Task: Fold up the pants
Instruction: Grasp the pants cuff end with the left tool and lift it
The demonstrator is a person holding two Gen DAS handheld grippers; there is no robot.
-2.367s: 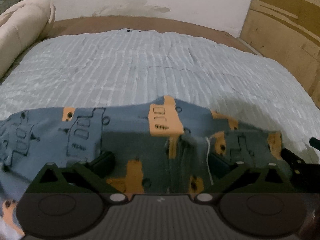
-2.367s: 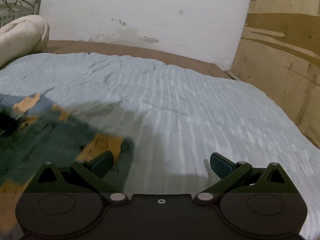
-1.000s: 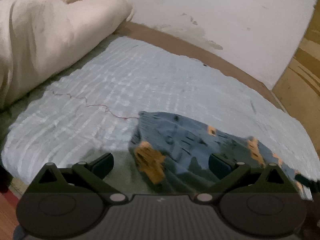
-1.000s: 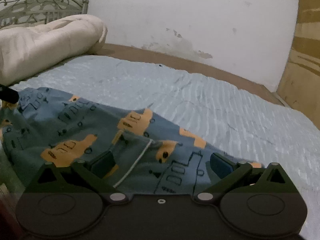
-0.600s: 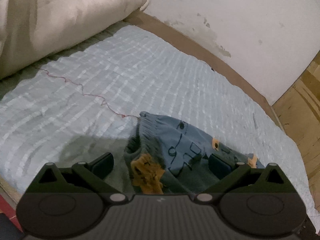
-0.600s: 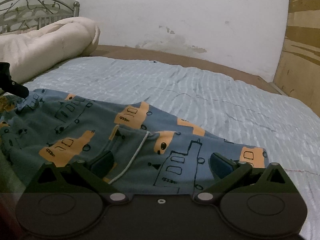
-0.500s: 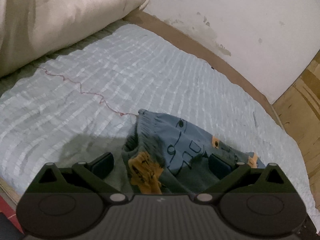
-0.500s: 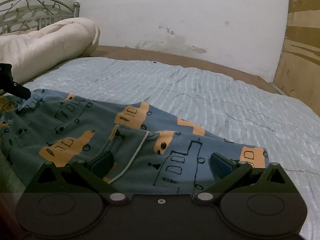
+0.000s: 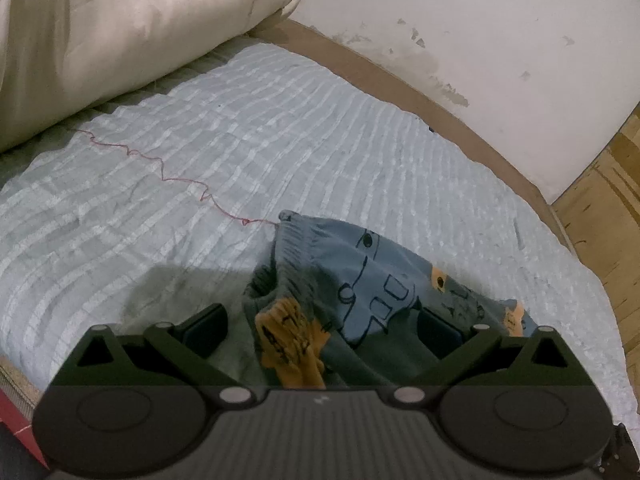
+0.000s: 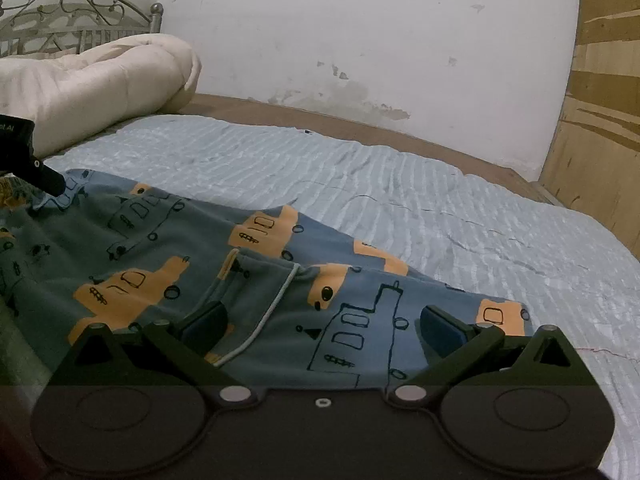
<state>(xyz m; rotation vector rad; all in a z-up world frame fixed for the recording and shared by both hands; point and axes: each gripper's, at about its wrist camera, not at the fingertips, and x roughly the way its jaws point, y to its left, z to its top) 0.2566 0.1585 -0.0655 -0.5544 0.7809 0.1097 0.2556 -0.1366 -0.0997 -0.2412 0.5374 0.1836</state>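
Blue pants (image 10: 168, 256) with orange vehicle prints lie flat across the light blue bedspread (image 10: 420, 208), with a white drawstring over the waist area. In the left wrist view one ribbed cuff end of the pants (image 9: 360, 276) is bunched and lifted between the fingers. My left gripper (image 9: 320, 324) is open, its fingers on either side of that bunched end. My right gripper (image 10: 320, 324) is open too, hovering low over the middle of the pants. The tip of the left gripper (image 10: 40, 176) shows at the far left edge of the right wrist view.
A rolled cream duvet (image 9: 132, 28) lies along the left side by a metal headboard (image 10: 76, 12). A thin red thread (image 9: 168, 176) trails across the bedspread. A brown bed edge (image 10: 360, 128), a white wall and a wooden panel (image 10: 600, 120) lie beyond. The bed's near edge is at lower left.
In the last second the left gripper has drawn a little nearer to the cuff end, which now bunches up between its fingers. The right gripper has settled over the pants and barely moves.
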